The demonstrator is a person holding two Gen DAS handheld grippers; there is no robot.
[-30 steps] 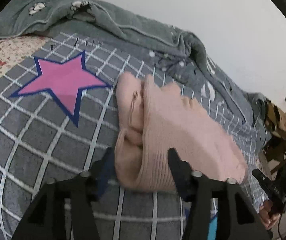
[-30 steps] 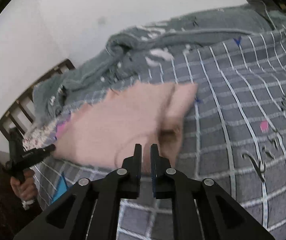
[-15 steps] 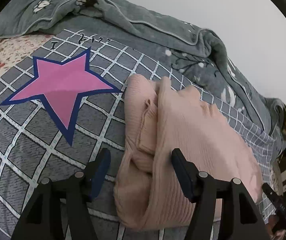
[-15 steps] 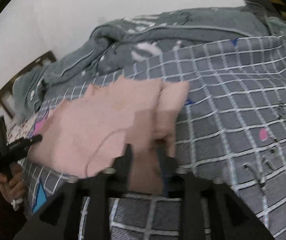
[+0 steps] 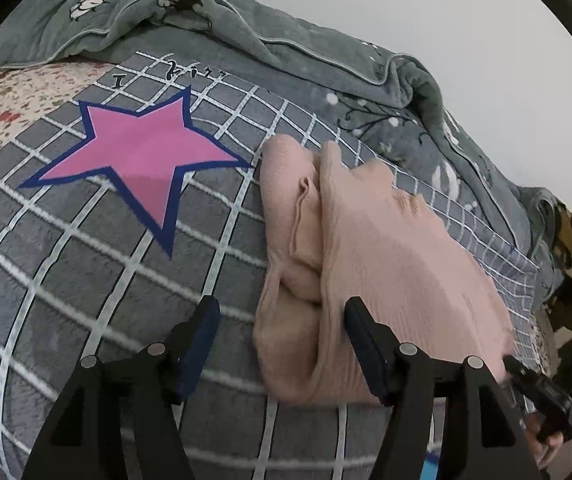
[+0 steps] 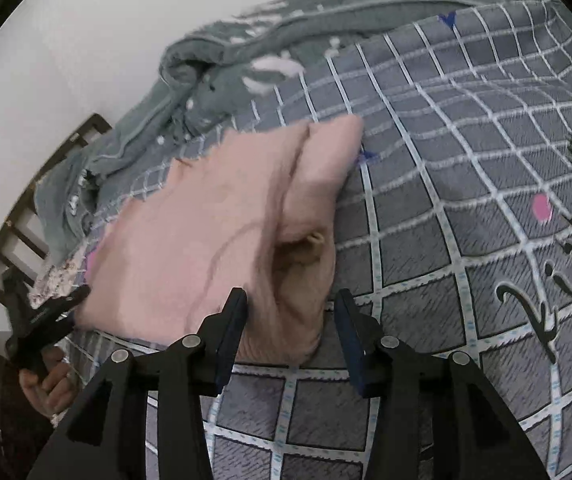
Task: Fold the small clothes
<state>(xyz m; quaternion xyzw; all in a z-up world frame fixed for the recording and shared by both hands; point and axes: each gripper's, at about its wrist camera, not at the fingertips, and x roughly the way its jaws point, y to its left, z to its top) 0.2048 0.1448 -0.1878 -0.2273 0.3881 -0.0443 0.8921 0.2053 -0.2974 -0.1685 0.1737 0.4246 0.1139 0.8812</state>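
The right gripper point(image 6: 290, 318), pinched shut a second ago, has just been opening and now stands released, its jaws straddling the near edge of the folded pink garment point(image 6: 205, 236) without pressing it. The left gripper point(image 5: 281, 328), also opening, is unclenched around the opposite end. The garment lies on a grey checked blanket point(image 5: 85, 264) beside a pink star point(image 5: 141, 152).

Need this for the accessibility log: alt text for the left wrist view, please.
A folded pale pink knit garment lies on a grey blanket with a white grid pattern, its near edge between the open left tongs, whose pads do not press it. A large pink star with a navy outline is printed on the blanket beside the garment; a rumpled grey-green quilt lies behind.
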